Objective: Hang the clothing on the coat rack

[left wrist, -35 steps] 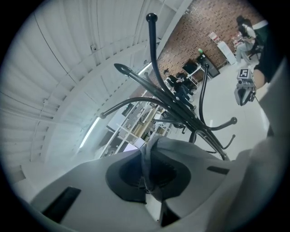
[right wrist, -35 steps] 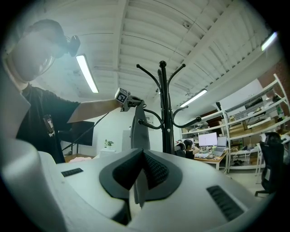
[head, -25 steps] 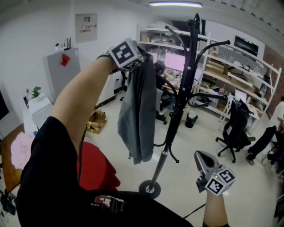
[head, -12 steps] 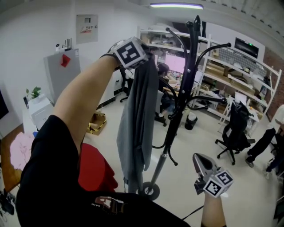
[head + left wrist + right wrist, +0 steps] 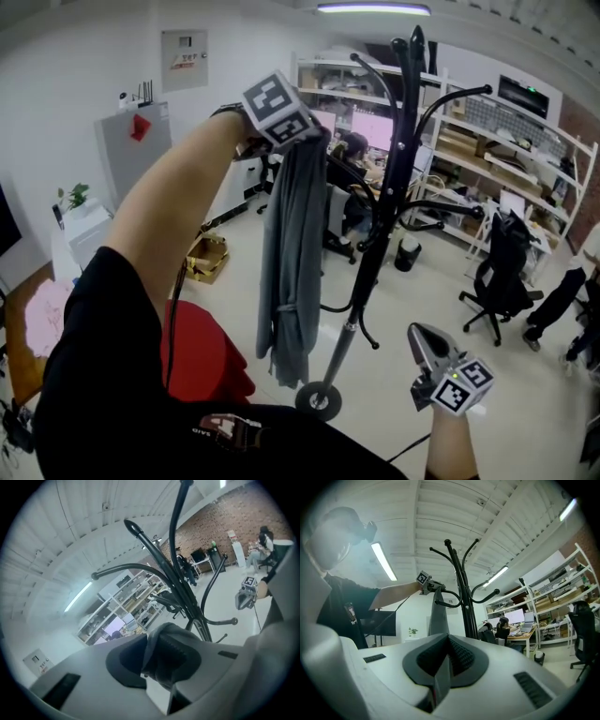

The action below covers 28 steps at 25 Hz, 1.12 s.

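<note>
A long grey garment (image 5: 291, 253) hangs straight down from my raised left gripper (image 5: 311, 139), just left of the black coat rack (image 5: 397, 141). In the left gripper view a bunch of grey fabric (image 5: 169, 637) sits pinched between the jaws of the left gripper (image 5: 164, 654), which have just been closing on it. The rack's curved hooks (image 5: 140, 530) rise right ahead. My right gripper (image 5: 427, 349) is low at the right, shut with nothing in it, and pointing at the rack (image 5: 464, 602) and the garment (image 5: 437, 616).
The rack's round base (image 5: 319, 400) stands on the pale floor. A red heap (image 5: 202, 361) lies at my left, with a cardboard box (image 5: 206, 253) beyond it. A black office chair (image 5: 502, 267), shelves (image 5: 497, 159) and a person at a desk (image 5: 352, 155) are behind the rack.
The garment, bunched a second ago, has dropped to its full length and now hangs a little shorter than half a second ago. The left gripper shifted slightly towards the rack. The right gripper stayed put.
</note>
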Each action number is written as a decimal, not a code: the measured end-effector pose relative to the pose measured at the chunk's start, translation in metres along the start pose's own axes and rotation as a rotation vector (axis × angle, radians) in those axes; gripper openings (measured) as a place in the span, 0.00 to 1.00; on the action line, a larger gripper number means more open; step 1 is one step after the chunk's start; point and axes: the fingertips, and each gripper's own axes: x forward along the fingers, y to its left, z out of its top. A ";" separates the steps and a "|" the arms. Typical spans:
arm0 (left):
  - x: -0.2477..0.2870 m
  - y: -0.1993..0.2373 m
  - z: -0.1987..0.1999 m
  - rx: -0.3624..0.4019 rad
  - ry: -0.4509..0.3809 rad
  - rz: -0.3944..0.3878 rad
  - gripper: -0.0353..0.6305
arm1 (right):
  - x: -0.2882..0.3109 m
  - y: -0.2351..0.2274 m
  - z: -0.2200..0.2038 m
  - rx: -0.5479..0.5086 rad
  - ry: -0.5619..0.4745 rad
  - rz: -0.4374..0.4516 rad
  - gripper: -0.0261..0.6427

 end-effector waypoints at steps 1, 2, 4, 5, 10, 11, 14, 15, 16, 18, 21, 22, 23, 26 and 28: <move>-0.001 -0.001 0.000 -0.028 -0.007 -0.005 0.17 | 0.002 0.001 -0.001 0.004 0.001 0.005 0.05; -0.003 -0.002 -0.001 -0.058 -0.016 -0.012 0.17 | 0.004 0.002 -0.002 0.006 0.003 0.011 0.05; -0.004 -0.004 -0.001 -0.119 -0.036 -0.030 0.17 | 0.006 0.004 -0.005 0.010 0.007 0.021 0.05; -0.004 -0.006 -0.001 -0.148 -0.045 -0.037 0.17 | 0.007 0.005 -0.006 0.014 0.008 0.024 0.05; -0.003 -0.001 -0.004 -0.229 -0.063 -0.024 0.19 | 0.010 0.007 -0.009 0.024 0.008 0.033 0.05; -0.003 0.001 -0.005 -0.237 -0.064 -0.018 0.21 | 0.010 0.008 -0.009 0.025 0.010 0.035 0.05; -0.004 0.003 -0.006 -0.257 -0.078 -0.015 0.24 | 0.009 0.008 -0.010 0.029 0.011 0.037 0.05; -0.005 0.003 -0.006 -0.265 -0.085 -0.022 0.25 | 0.009 0.008 -0.011 0.032 0.011 0.037 0.05; -0.005 0.003 -0.006 -0.273 -0.092 -0.030 0.25 | 0.009 0.007 -0.011 0.034 0.011 0.036 0.05; -0.007 0.004 -0.006 -0.284 -0.103 -0.042 0.27 | 0.011 0.006 -0.011 0.039 0.011 0.037 0.05; -0.008 0.007 -0.007 -0.296 -0.111 -0.045 0.35 | 0.013 0.006 -0.012 0.041 0.013 0.041 0.05; -0.009 0.007 -0.008 -0.304 -0.115 -0.046 0.37 | 0.013 0.006 -0.012 0.042 0.015 0.042 0.05; -0.009 0.008 -0.009 -0.313 -0.120 -0.047 0.39 | 0.013 0.006 -0.013 0.043 0.017 0.042 0.05; -0.010 0.010 -0.010 -0.330 -0.131 -0.044 0.44 | 0.015 0.007 -0.013 0.046 0.018 0.047 0.05; -0.010 0.011 -0.011 -0.339 -0.131 -0.043 0.46 | 0.016 0.007 -0.013 0.047 0.019 0.051 0.05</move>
